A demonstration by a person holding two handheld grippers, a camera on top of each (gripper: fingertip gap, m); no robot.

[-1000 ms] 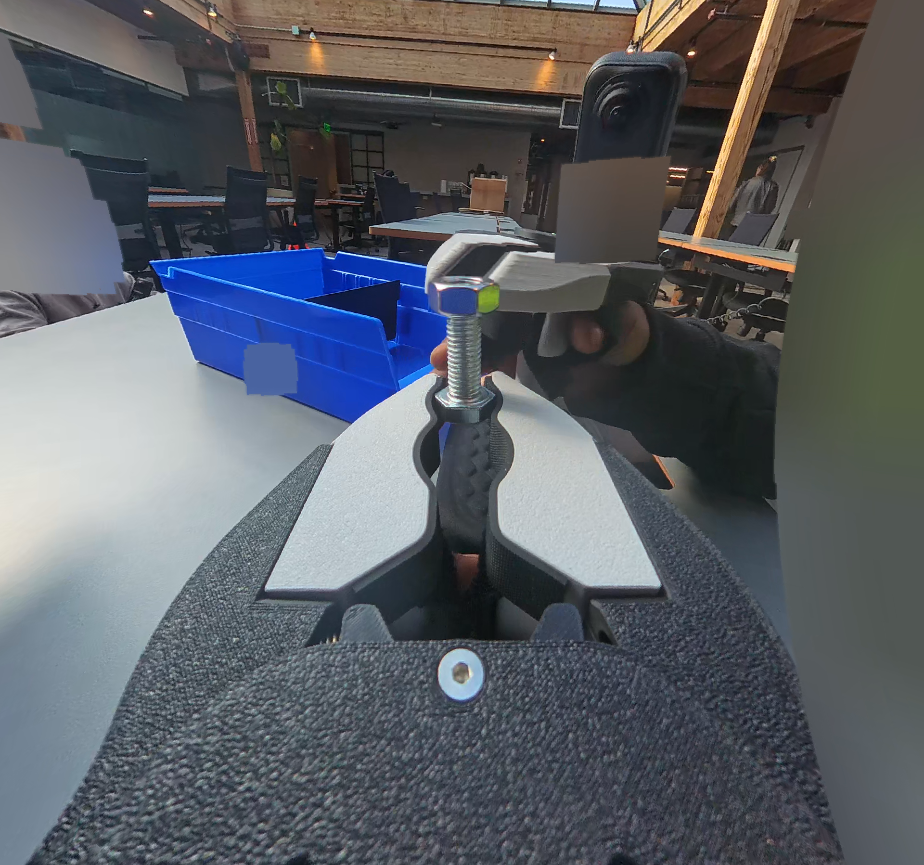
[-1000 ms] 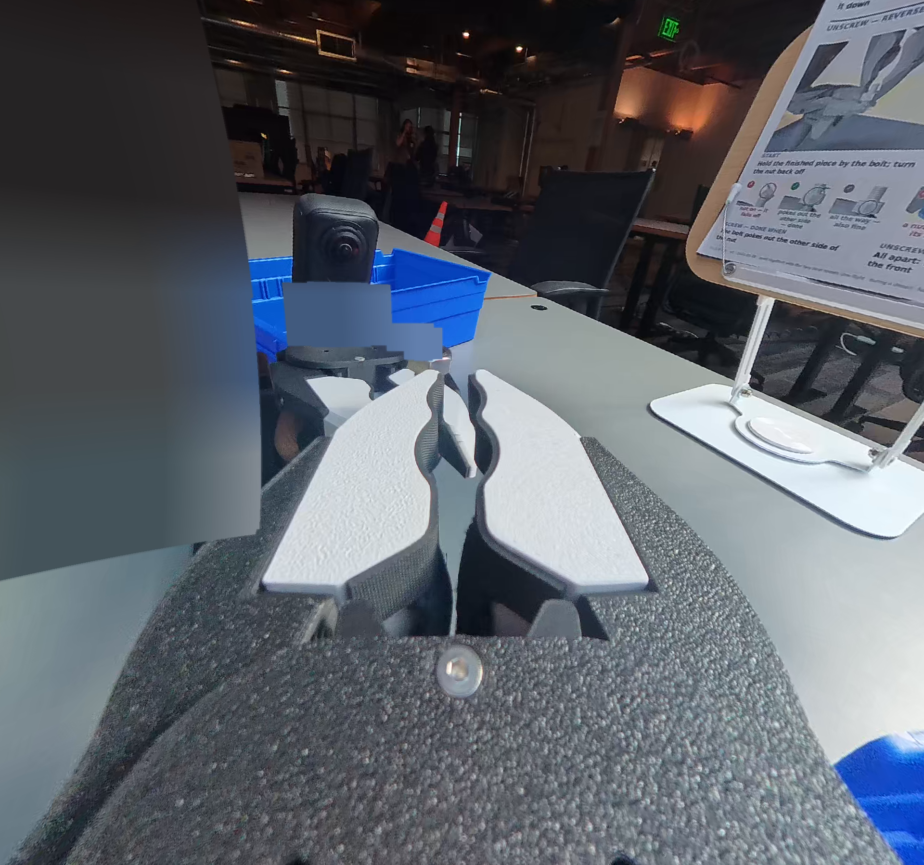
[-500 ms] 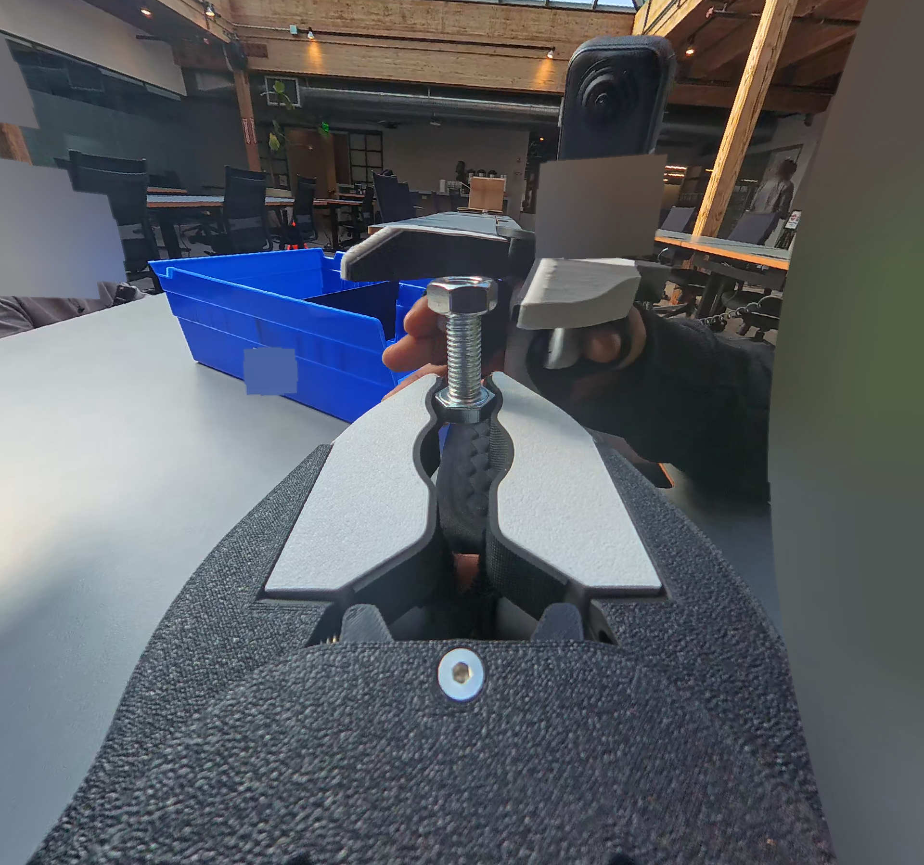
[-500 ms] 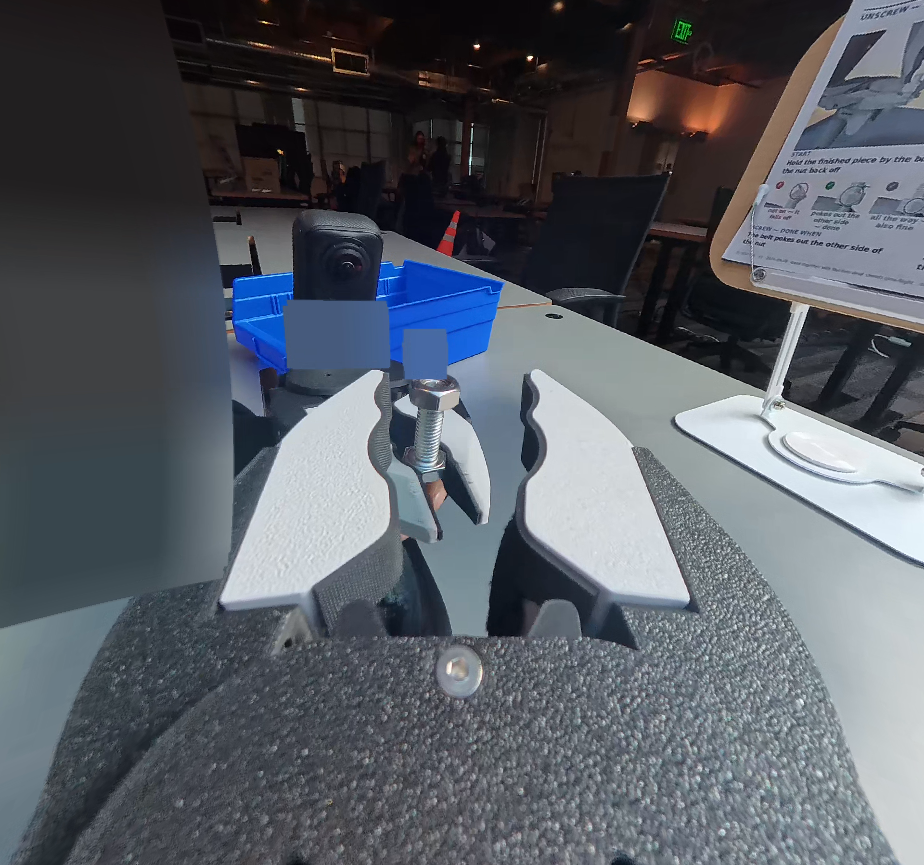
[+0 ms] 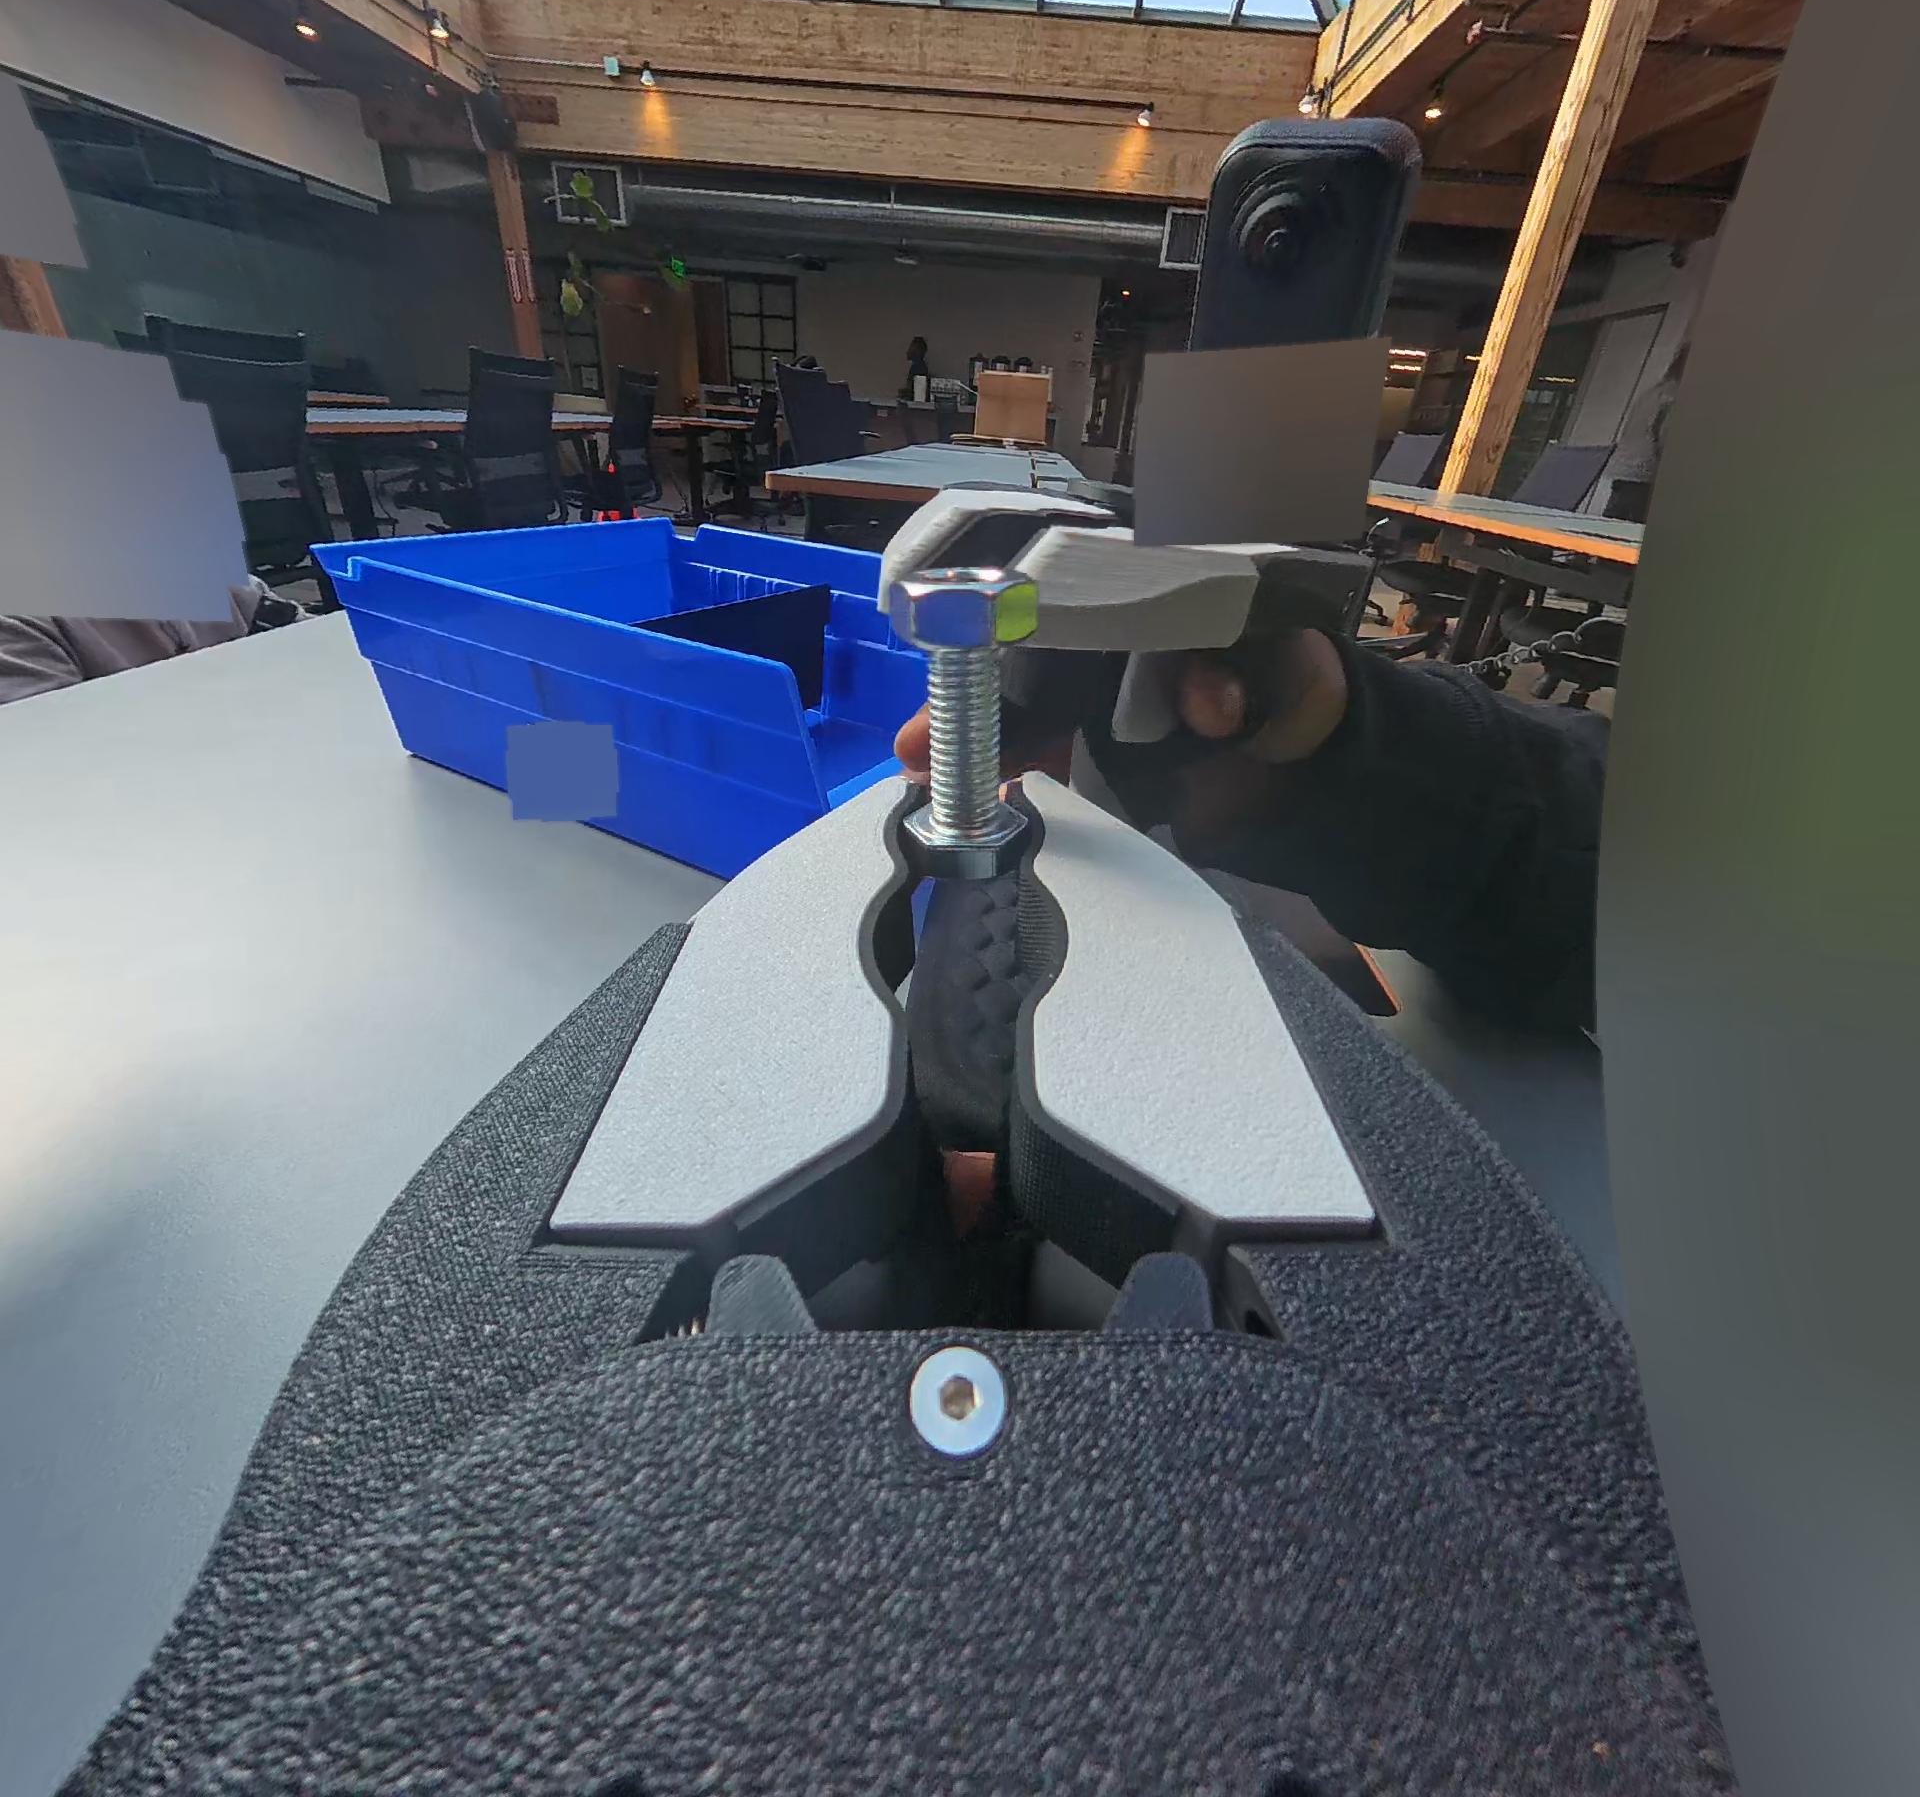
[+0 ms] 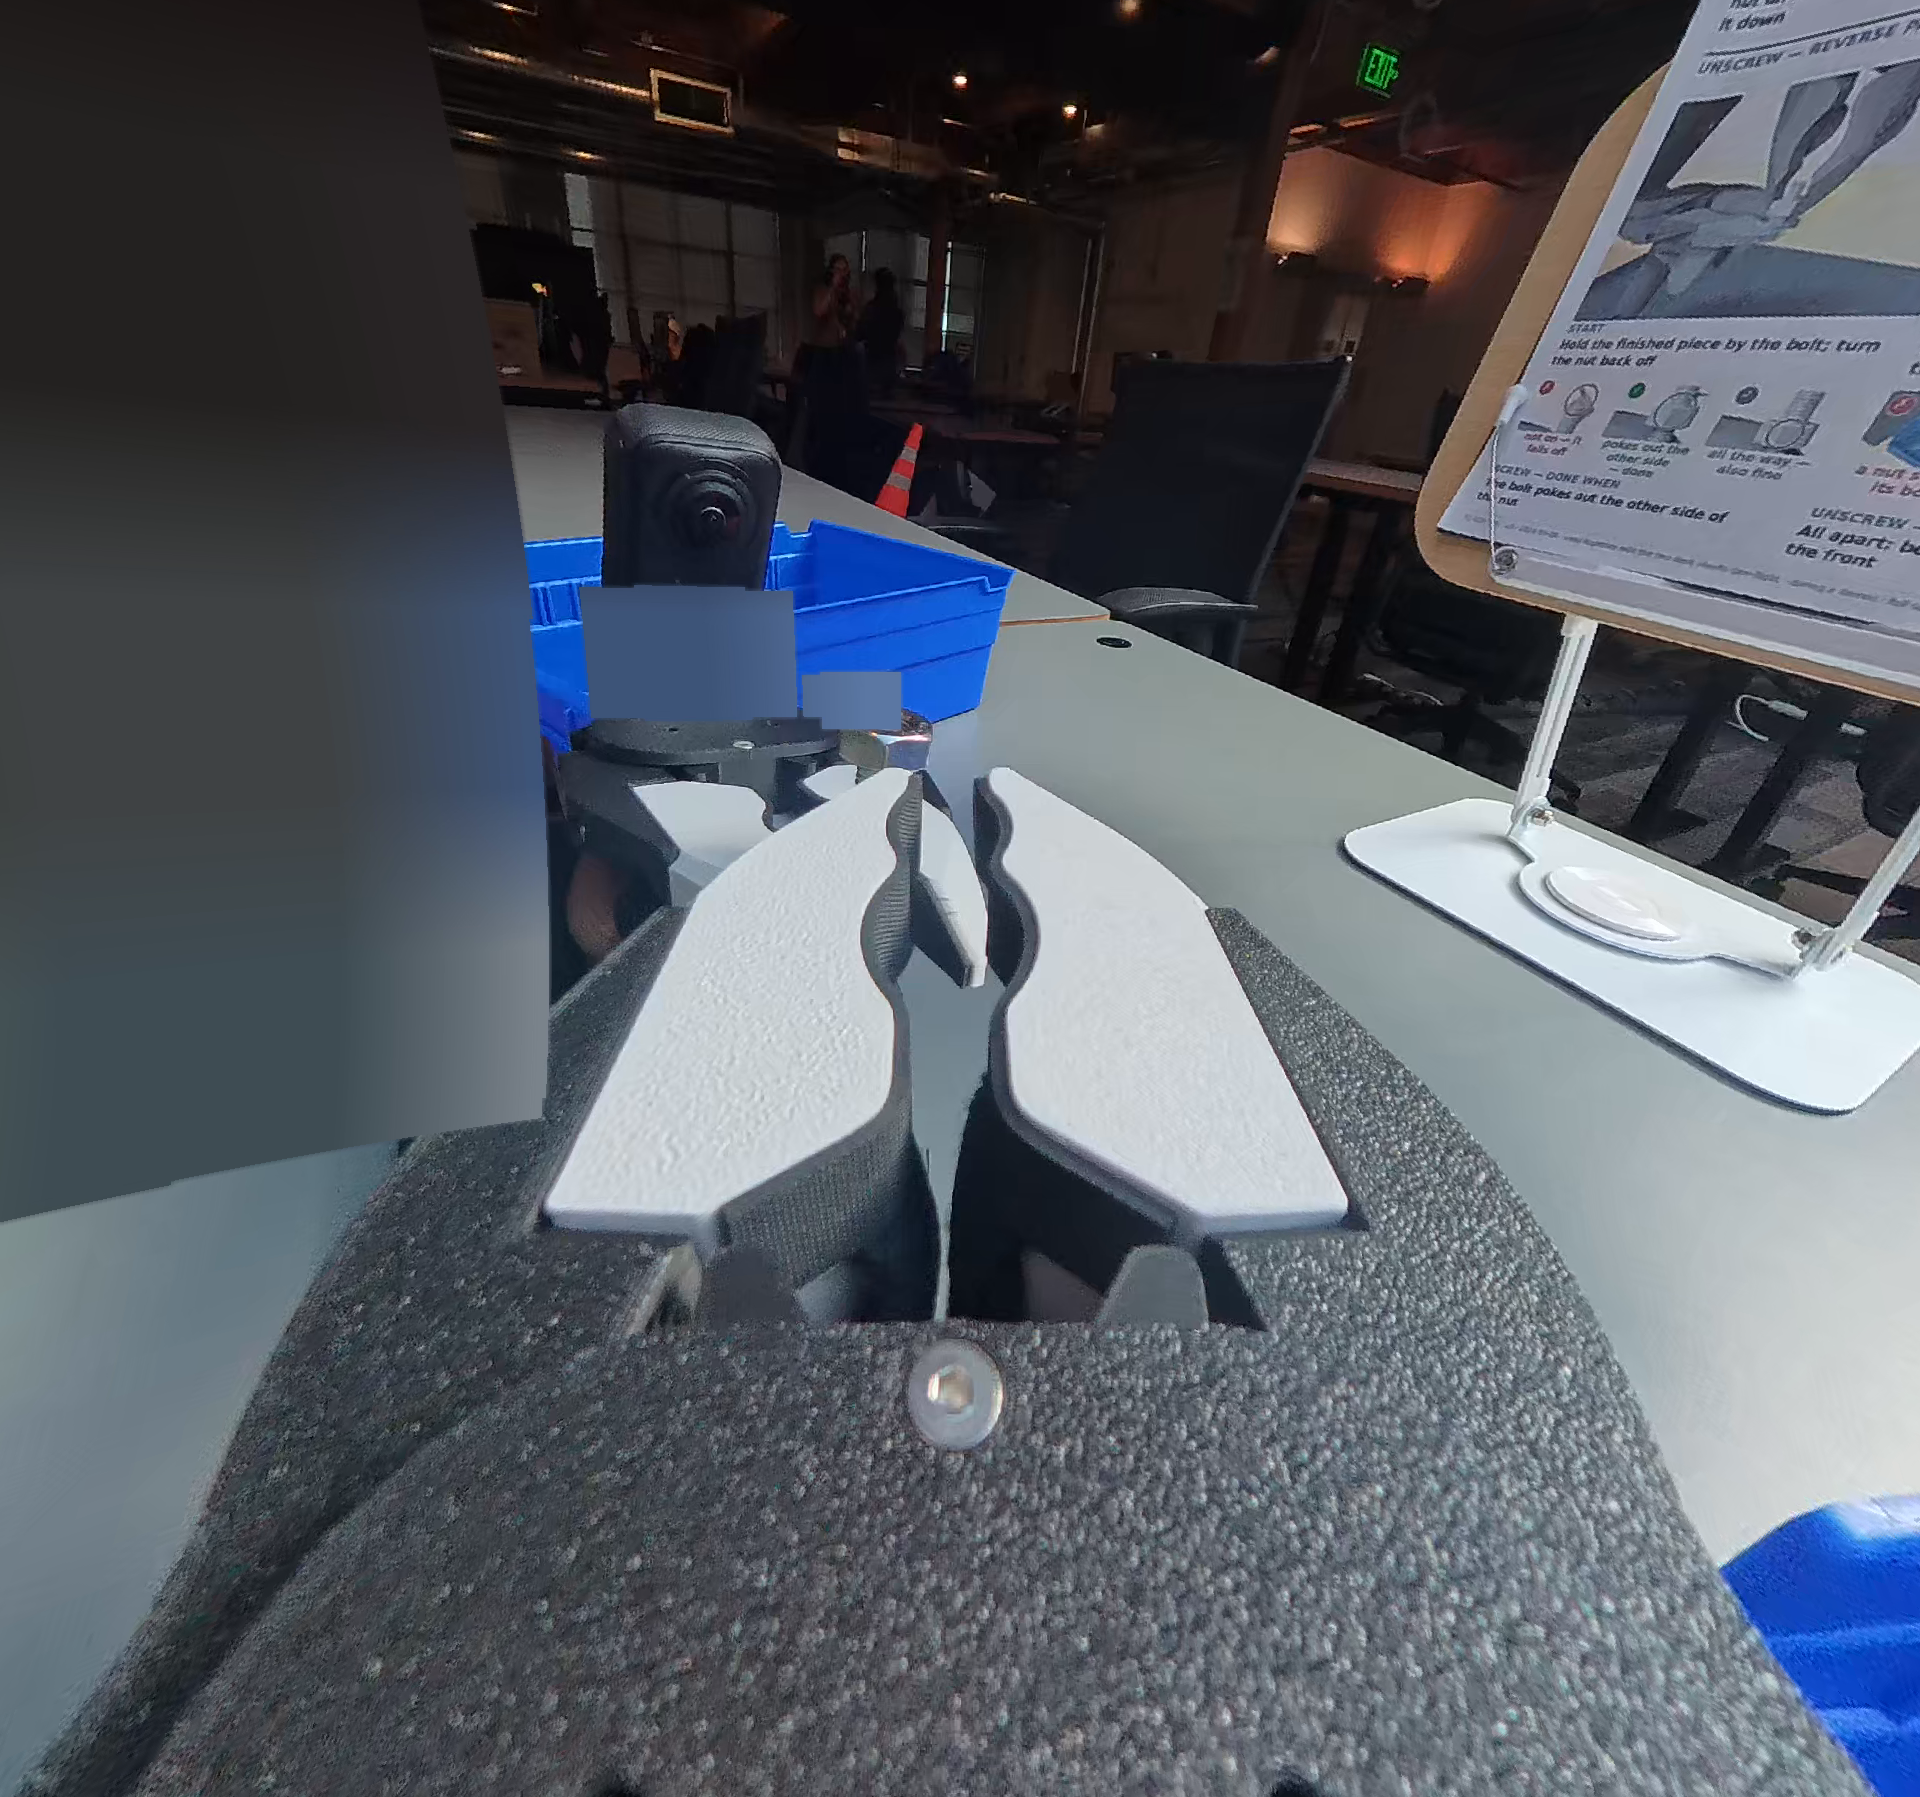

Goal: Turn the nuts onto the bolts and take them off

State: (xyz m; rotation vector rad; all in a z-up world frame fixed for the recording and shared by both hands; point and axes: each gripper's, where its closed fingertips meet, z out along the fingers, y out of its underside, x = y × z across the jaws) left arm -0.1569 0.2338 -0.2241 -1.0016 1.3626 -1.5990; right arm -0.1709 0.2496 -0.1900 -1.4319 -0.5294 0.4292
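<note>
- In the left wrist view, the bolt (image 5: 964, 708) stands upright at 12 o'clock, its nut (image 5: 964, 828) between the left gripper (image 5: 964, 812) fingertips.
- The right gripper (image 5: 1060, 584) sits at 1 o'clock, touching the bolt head.
- The bin (image 5: 582, 646) lies on the table (image 5: 229, 916) at 11 o'clock.
- In the right wrist view, the instruction stand (image 6: 1621, 926) is at 2 o'clock.
</note>
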